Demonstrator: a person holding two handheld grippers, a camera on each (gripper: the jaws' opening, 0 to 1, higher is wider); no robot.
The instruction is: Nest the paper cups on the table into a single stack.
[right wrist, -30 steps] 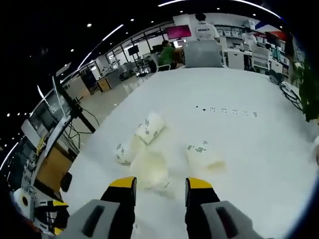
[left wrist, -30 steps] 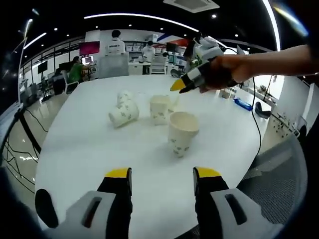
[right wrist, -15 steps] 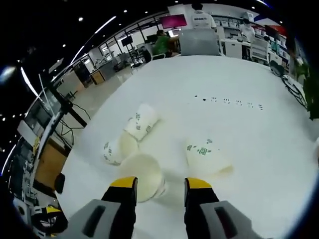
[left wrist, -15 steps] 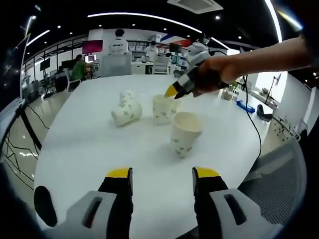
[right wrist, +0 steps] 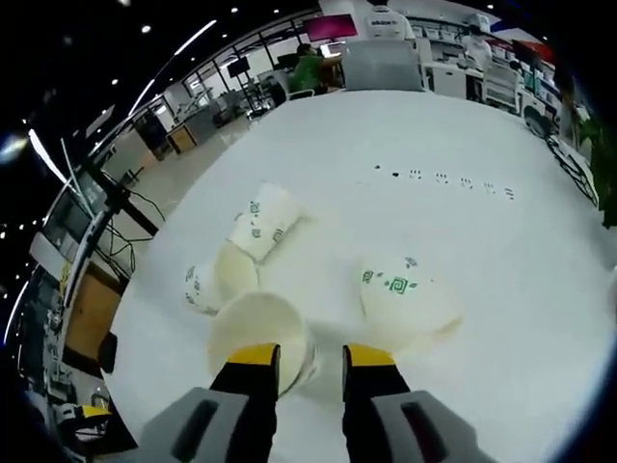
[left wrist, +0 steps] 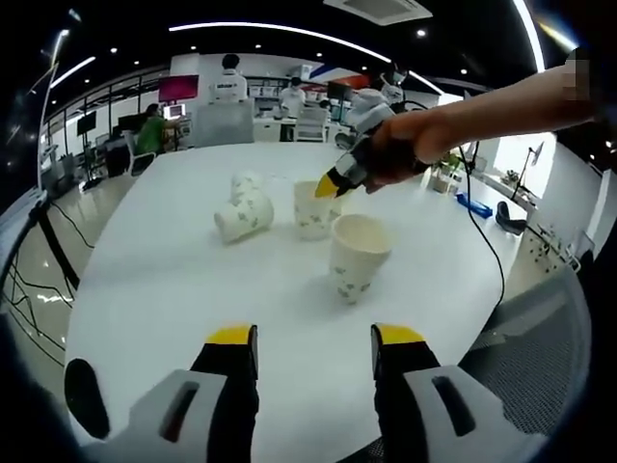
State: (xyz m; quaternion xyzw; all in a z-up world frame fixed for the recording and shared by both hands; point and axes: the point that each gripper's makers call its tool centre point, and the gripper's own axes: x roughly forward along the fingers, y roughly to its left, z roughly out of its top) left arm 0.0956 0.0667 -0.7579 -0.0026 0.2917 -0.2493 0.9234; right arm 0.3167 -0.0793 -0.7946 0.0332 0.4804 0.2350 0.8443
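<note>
On the white counter (left wrist: 174, 280) stand two upright paper cups, the near cup (left wrist: 355, 253) and the far cup (left wrist: 310, 208), with two more nested on their sides (left wrist: 241, 207); the right gripper (left wrist: 328, 183) reaches the far cup's rim (right wrist: 258, 326), its jaws narrowly parted astride the wall, not yet pinching; the step appears to be the first pick-up. Next it must close and lift towards the near cup. Compared with earlier, it has descended and its jaws have narrowed; the left gripper (left wrist: 313, 338) stays spread, idle.
</note>
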